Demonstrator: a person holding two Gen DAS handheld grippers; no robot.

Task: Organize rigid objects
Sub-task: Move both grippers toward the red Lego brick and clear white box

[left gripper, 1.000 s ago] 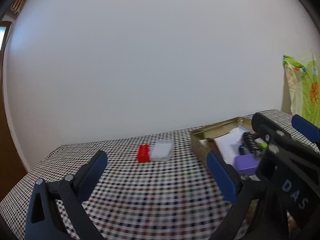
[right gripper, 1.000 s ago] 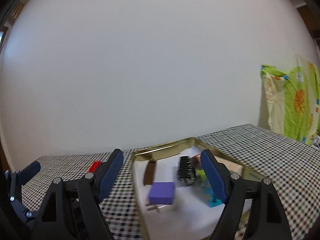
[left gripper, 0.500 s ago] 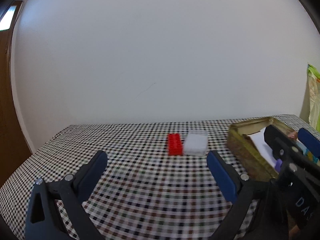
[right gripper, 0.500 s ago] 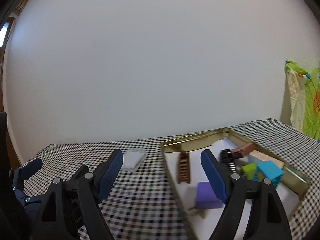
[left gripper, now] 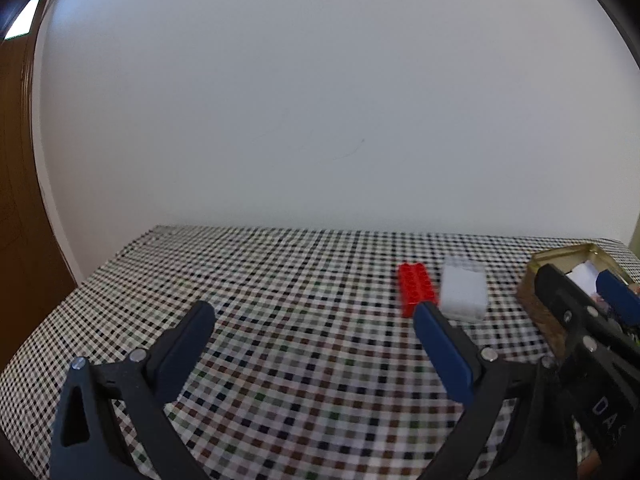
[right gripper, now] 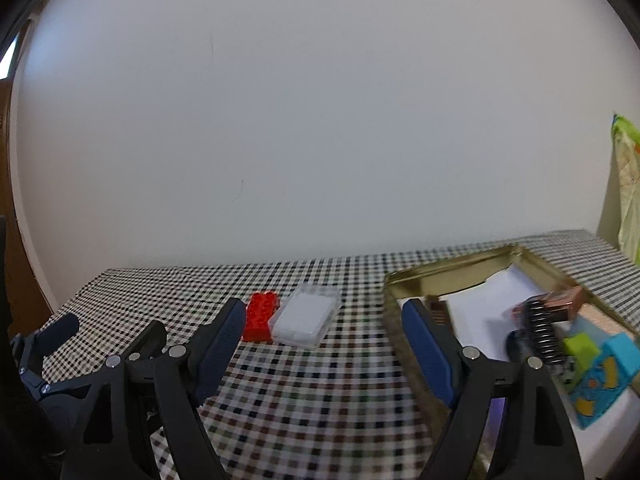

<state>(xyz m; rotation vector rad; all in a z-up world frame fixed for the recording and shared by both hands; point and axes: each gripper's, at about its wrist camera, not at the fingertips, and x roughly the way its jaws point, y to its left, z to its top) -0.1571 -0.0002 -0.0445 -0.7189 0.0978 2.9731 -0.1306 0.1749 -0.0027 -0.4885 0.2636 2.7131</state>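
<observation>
I have both units over the checked bench (left gripper: 280, 280). Left hand-held gripper (left gripper: 312, 312): jaws wide, nothing btwn them. Right hand-held gripper (right gripper: 322, 306): jaws wide, empty. Red brick (right gripper: 260, 316) and clear box (right gripper: 306, 318) lie touching, just ahead of the right unit's left finger. Gold tin (right gripper: 440, 274) w/ assorted pieces sits ahead-right of it.

Ahead of your left claw (left gripper: 310, 316) bare cloth (left gripper: 280, 280) is lying open; a red brick (left gripper: 416, 286) and clear box (left gripper: 464, 292) are sitting beyond its right finger, the tin (right gripper: 460, 270) farther right.
</observation>
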